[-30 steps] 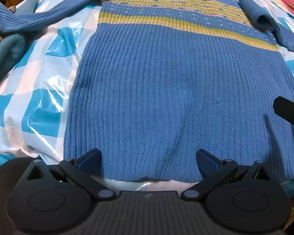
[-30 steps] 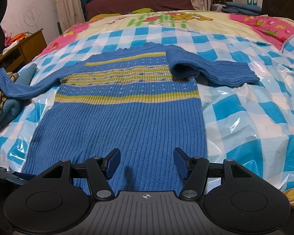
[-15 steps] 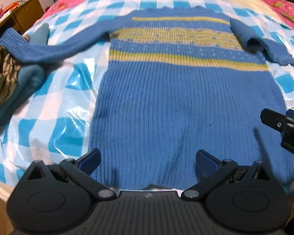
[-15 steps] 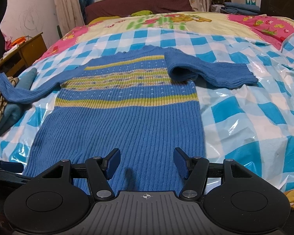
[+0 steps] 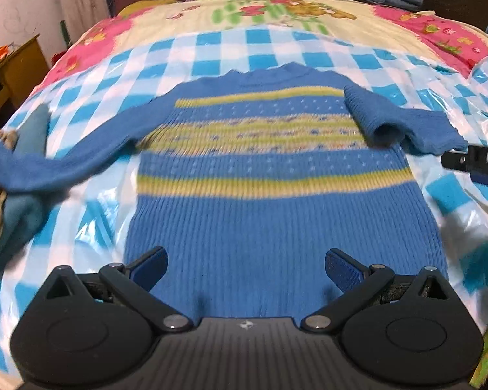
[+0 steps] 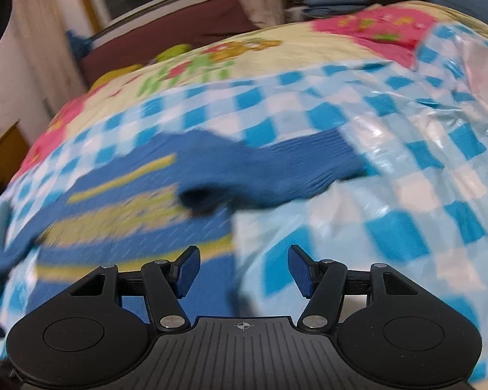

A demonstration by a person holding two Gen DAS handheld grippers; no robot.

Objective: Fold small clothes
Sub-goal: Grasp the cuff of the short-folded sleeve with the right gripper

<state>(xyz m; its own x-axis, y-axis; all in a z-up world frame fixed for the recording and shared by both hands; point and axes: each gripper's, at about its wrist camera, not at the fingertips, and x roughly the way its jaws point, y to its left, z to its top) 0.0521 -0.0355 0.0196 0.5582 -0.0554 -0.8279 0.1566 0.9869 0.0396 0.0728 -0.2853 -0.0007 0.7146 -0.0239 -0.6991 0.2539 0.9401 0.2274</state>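
On checked sheet (image 5: 270, 45): sweater (image 5: 276, 214) flat, neck pointing away; both fingers spread, empty.

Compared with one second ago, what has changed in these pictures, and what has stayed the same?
Both grippers moved. The left gripper pulled back from the hem, so the whole sweater now shows. The right gripper swung right, toward the right sleeve. Nothing was grasped or released: both stay open and empty. The sweater stays flat on the checkered sheet, sleeves unmoved.
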